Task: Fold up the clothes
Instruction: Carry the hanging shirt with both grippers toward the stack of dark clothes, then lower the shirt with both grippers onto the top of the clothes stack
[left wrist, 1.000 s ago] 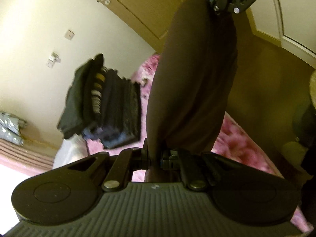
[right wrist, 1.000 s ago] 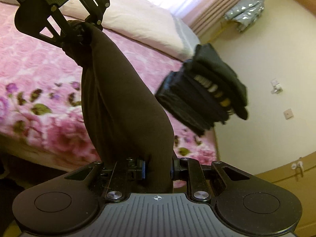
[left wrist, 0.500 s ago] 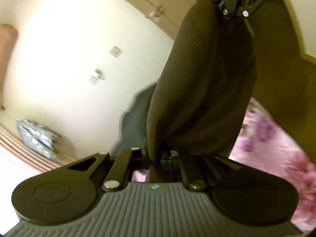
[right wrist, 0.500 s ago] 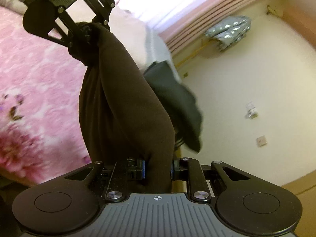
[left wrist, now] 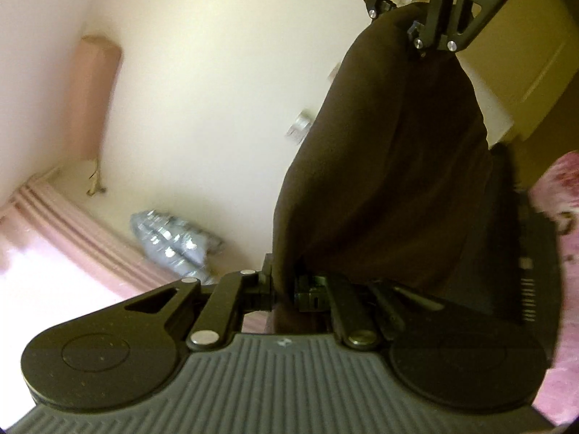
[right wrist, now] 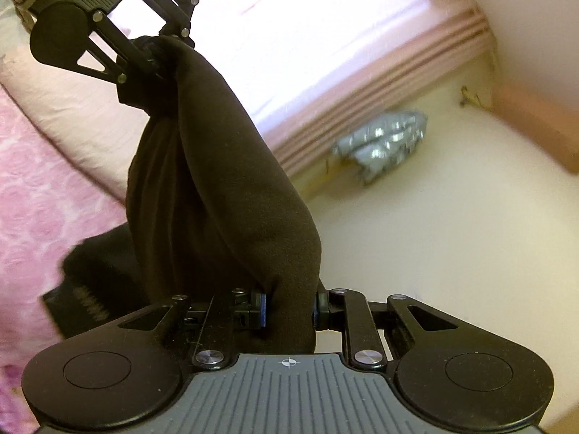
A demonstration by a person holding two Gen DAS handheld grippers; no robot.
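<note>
While we hold the dark brown, soft-knit garment [right wrist: 217, 195] up in the air between our two hands, it hangs as a thick, doubled-over bundle, not as a flat sheet. Our left gripper [left wrist: 284, 289] has its fingers closed tight on one end of the cloth, which bunches where it passes between them. Our right gripper [right wrist: 289, 313] likewise has its fingers clamped on the other end, with a thicker wad of fabric filling the gap between the blue-edged pads [right wrist: 263, 309]. Each gripper also shows at the top of the other's view, gripping its own end, so the garment spans between us clear of any surface. Below and to one side lies the bed with its pink rose-patterned cover [right wrist: 32, 195], and on it we can make out a blurred stack of dark folded clothes [right wrist: 90, 289], which suggests that some of the pile is already done. A pale pillow [right wrist: 72, 123] lies further up the bed. Behind are the cream wall [left wrist: 217, 108] and a crinkled silver foil packet [left wrist: 173, 246] near the pink curtain. We judge this piece to be gathered or folded in part. It is not yet laid down or squared, and how many garments remain we cannot tell.
</note>
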